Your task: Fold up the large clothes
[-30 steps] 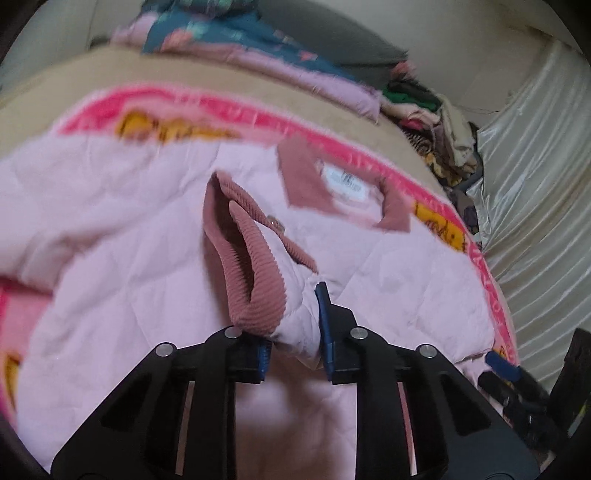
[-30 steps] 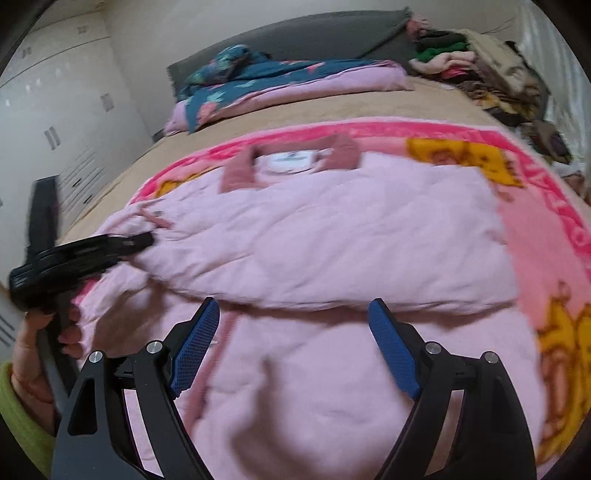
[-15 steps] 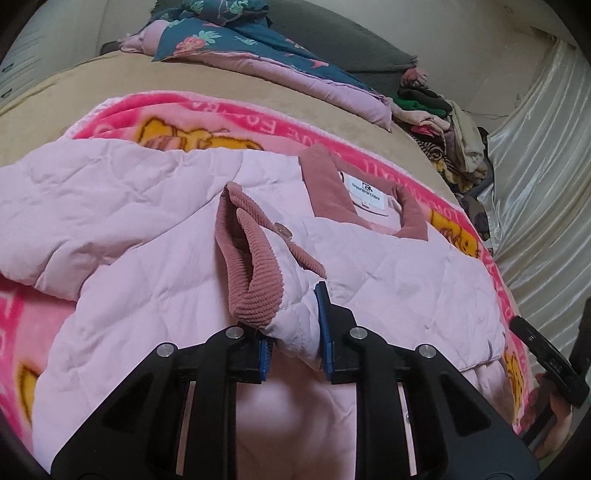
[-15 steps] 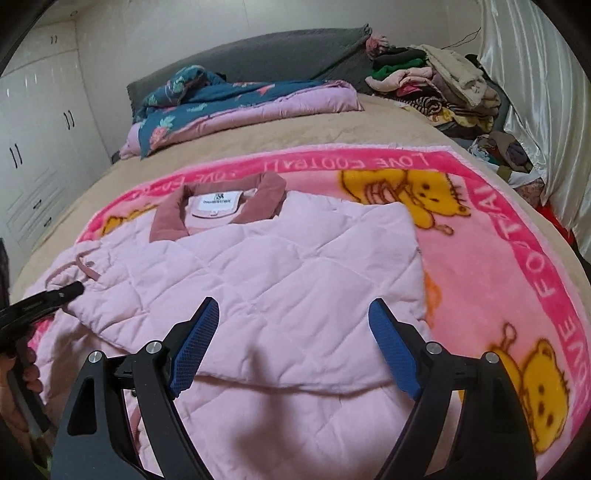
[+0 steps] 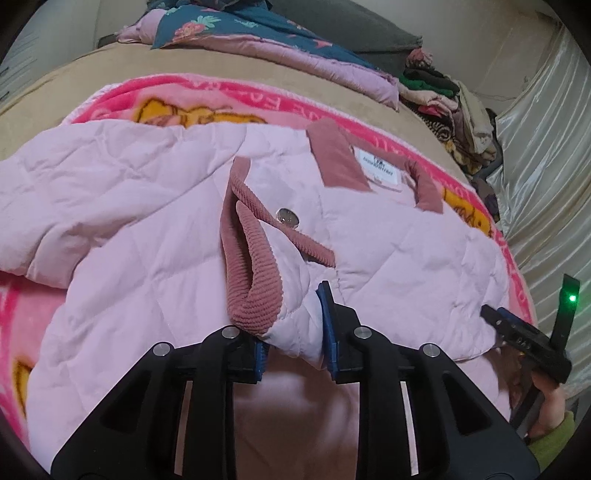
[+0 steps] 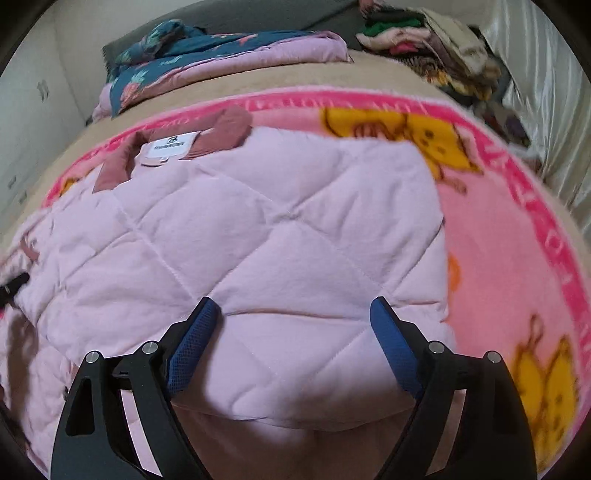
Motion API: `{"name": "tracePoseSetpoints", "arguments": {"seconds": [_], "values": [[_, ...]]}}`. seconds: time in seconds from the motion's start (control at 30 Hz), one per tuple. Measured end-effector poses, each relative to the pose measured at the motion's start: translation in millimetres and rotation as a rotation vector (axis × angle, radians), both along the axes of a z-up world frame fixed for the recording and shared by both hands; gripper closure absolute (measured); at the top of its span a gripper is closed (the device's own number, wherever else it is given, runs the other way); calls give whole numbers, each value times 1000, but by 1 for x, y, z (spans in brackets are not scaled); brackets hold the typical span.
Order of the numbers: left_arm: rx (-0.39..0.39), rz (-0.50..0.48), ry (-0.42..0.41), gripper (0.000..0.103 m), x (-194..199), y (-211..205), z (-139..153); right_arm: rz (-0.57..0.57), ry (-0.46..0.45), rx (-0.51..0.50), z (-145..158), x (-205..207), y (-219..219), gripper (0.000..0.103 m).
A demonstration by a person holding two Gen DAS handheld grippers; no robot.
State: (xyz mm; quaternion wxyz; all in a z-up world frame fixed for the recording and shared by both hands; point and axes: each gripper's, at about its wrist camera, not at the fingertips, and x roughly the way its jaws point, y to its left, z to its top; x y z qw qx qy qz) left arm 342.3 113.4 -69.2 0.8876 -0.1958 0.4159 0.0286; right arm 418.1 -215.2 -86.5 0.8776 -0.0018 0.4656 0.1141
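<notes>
The left gripper (image 5: 293, 334) clamps the corduroy sleeve cuff (image 5: 255, 280) of the pink quilted jacket (image 6: 266, 236), spread on the bed's blanket (image 6: 509, 251), judging to fold the sleeve toward twelve o'clock, while the right gripper (image 6: 295, 347) hovers wide open, empty.

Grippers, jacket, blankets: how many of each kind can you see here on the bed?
Grippers: 2, left gripper clamped on the sleeve cuff, right gripper open.
Pink quilted jacket: 1.
Pink cartoon blanket: 1.
Floral quilt: 1.
Clothes pile: 1.
Total: 6.
</notes>
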Motion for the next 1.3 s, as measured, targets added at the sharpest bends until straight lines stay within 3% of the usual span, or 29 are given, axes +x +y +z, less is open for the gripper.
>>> {"name": "tracePoseSetpoints", "arguments": {"seconds": [0.27,0.37,0.43,0.5,0.63,0.8,1.1,1.3], "values": [[24,27,46,57,-13,5,0,-33,-28,-2,2,-14,1,17],[36,42,55,40,-18,8,3,-35,-46,-7,8,-25,4,13],[22,71,58,19,-22,15,6,-35,-59,0,10,-31,6,9],[16,92,51,10,-27,22,11,-38,-67,4,11,-35,7,8],[20,133,36,9,-36,35,22,-48,-75,15,15,-43,9,7],[14,184,22,9,-44,54,31,-35,-69,101,27,-56,19,7],[29,255,22,9,-56,89,37,84,-119,141,60,-82,65,6],[-40,318,16,9,-67,119,37,167,-166,147,85,-98,104,6]]}}
